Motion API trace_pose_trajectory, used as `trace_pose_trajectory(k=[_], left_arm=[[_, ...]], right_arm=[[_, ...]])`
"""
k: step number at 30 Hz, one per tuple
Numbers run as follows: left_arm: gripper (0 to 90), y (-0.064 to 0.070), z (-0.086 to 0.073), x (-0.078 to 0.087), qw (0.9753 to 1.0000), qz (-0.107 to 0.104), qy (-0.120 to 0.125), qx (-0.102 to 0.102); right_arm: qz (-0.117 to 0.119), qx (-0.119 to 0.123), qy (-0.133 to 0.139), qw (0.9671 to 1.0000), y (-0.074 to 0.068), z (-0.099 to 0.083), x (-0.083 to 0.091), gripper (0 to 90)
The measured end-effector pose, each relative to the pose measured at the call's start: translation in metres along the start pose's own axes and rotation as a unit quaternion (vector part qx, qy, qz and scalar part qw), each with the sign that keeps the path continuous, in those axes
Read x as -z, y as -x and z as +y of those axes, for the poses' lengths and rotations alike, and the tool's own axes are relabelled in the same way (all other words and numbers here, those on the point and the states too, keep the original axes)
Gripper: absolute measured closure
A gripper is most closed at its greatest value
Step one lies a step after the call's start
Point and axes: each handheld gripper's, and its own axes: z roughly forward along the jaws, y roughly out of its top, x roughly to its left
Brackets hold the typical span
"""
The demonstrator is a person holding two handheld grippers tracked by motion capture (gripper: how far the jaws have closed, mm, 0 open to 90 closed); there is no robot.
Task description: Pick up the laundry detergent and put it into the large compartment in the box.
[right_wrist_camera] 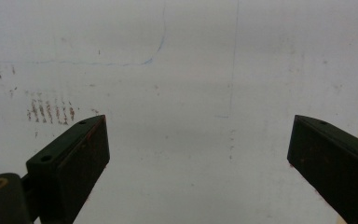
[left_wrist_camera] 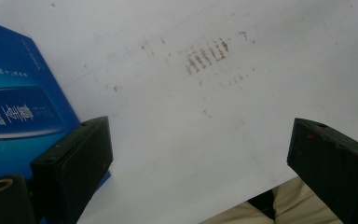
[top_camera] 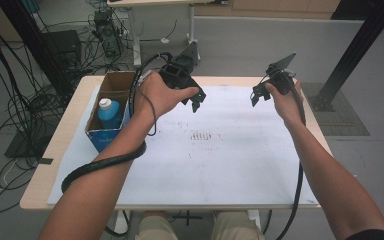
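Observation:
My left gripper (top_camera: 193, 102) is held above the far left part of the white sheet (top_camera: 230, 165), jaws wide apart and empty. In its own view the left gripper (left_wrist_camera: 200, 154) looks down on the sheet and the blue box side (left_wrist_camera: 14, 116). My right gripper (top_camera: 261, 97) hovers over the far right of the sheet, also open with nothing in it. The right gripper (right_wrist_camera: 198, 149) faces bare white sheet with reddish smudges (right_wrist_camera: 49, 112).
An open cardboard box (top_camera: 111, 107) with blue sides stands at the table's left, holding a blue bottle with a white cap (top_camera: 109, 112). Faint reddish marks (top_camera: 202, 136) stain the sheet's middle. Cables and a black frame post (top_camera: 360, 45) surround the table on the floor.

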Motion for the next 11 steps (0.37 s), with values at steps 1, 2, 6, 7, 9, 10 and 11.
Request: trace_pose_trajectory(k=[1,2,6,7,9,10,11], left_arm=[[7.1,-0.0001,0.0000,-0.0002,1.0000,0.000,0.000,0.000],[7.1,0.0001,0.0000,-0.0003,1.0000,0.000,-0.001,-0.001],[7.1,-0.0002,0.0002,-0.0003,1.0000,-0.001,-0.001,-0.004],[7.1,-0.0001,0.0000,0.0000,1.0000,-0.001,0.000,-0.004],[7.0,-0.0001,-0.0003,-0.0001,1.0000,-0.002,0.001,-0.004],[6.9,0.0001,-0.0001,-0.0001,1.0000,-0.002,0.000,-0.005],[6.8,0.0000,-0.0001,-0.0003,1.0000,-0.003,0.001,-0.005]], right_arm=[[-0.001,0.001,-0.001,1.0000,-0.0007,0.0002,-0.0003,5.4],[-0.001,0.002,-0.002,1.0000,-0.0015,0.0004,-0.0008,5.5],[0.000,0.005,-0.001,1.0000,-0.0037,-0.0001,-0.0008,5.5],[-0.001,0.004,0.000,1.0000,-0.0044,-0.0003,-0.0006,5.5],[-0.002,0.006,-0.001,1.0000,-0.0055,-0.0006,-0.0005,5.4],[-0.002,0.008,-0.001,1.0000,-0.0054,-0.0006,-0.0006,5.4],[-0.002,0.007,-0.002,1.0000,-0.0059,-0.0009,-0.0006,5.4]])
